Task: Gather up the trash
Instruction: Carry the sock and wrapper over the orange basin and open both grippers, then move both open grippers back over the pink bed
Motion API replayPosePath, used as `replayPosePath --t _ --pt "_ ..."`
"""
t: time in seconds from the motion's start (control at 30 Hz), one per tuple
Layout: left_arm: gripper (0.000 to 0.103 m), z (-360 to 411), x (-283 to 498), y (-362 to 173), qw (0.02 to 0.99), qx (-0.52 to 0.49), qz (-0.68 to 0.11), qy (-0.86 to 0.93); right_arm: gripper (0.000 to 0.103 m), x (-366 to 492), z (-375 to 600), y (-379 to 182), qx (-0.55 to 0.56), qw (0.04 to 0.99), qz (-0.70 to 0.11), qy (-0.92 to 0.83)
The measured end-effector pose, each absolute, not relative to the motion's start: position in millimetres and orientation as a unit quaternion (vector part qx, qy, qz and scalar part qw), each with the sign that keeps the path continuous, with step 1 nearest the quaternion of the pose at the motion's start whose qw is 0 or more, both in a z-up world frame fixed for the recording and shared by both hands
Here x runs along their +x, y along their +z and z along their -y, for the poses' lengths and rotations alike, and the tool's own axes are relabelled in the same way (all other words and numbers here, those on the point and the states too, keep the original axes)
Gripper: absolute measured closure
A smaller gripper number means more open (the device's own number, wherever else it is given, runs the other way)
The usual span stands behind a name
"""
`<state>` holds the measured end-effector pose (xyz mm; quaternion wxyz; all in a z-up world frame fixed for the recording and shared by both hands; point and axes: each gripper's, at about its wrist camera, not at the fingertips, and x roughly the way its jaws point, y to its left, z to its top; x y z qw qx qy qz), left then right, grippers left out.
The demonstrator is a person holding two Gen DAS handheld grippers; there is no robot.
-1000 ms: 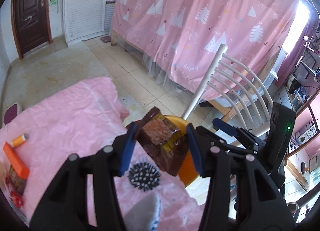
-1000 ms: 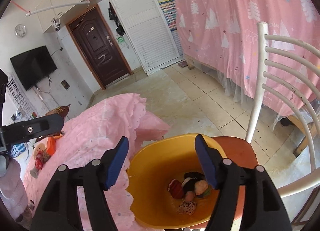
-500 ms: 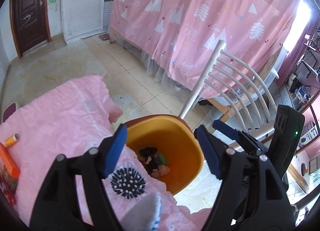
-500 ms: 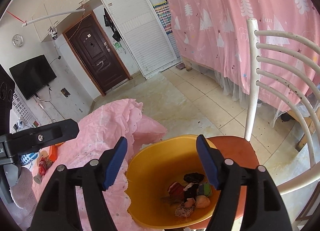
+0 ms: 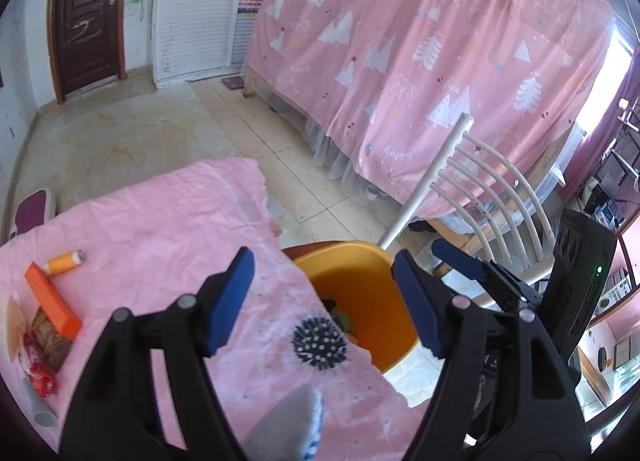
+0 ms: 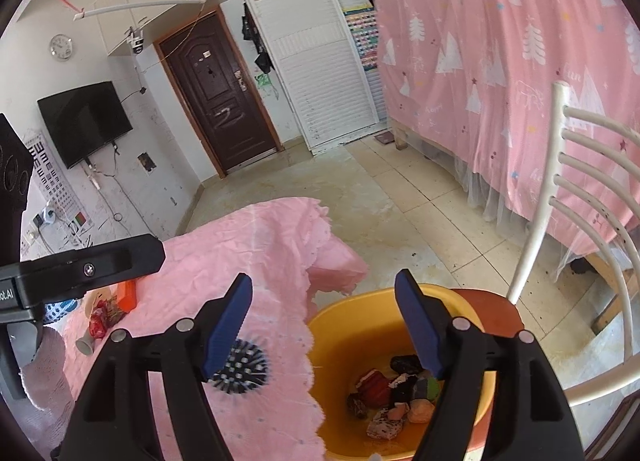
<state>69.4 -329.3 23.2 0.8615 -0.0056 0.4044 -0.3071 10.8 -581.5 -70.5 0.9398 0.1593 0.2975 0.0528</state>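
An orange basin (image 5: pixel 360 293) (image 6: pixel 352 333) sits on a chair seat beside the pink-clothed table and holds several crumpled wrappers (image 6: pixel 396 393). My left gripper (image 5: pixel 326 301) is open and empty above the table edge and the basin. My right gripper (image 6: pixel 326 325) is open and empty over the basin's near rim; it also shows in the left wrist view (image 5: pixel 460 265). More trash lies on the table's left: a red and brown wrapper (image 5: pixel 44 345) (image 6: pixel 104 317).
A black spiky ball (image 5: pixel 318 341) (image 6: pixel 240 367) lies on the pink tablecloth (image 5: pixel 160 229) near the basin. An orange box (image 5: pixel 52 301), an orange tube (image 5: pixel 64 261) and a grey tube (image 5: pixel 38 405) lie at the left. A white slatted chair back (image 5: pixel 480 197) stands right.
My left gripper opened and the brown snack wrapper it held dropped into the basin. Both grippers have since drawn back a little from the basin toward the table.
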Motion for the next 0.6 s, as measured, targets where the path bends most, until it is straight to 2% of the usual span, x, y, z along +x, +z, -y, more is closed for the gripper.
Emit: replayPosePath --t 0.2,0.27,0.6 --pt "0.033 287 69 35 0.879 -0.018 -0.389 -0.277 0.035 26 537 -61 0.132 0.939 -0.306 0.085" --pt "0.03 270 71 36 0.884 -0.02 -0.387 -0.263 0.035 31 521 -59 0.123 0.938 -0.309 0.097" --pt "0.029 193 85 31 0.901 -0.029 -0.387 -0.193 0.033 55 437 -48 0.071 0.931 -0.323 0.155"
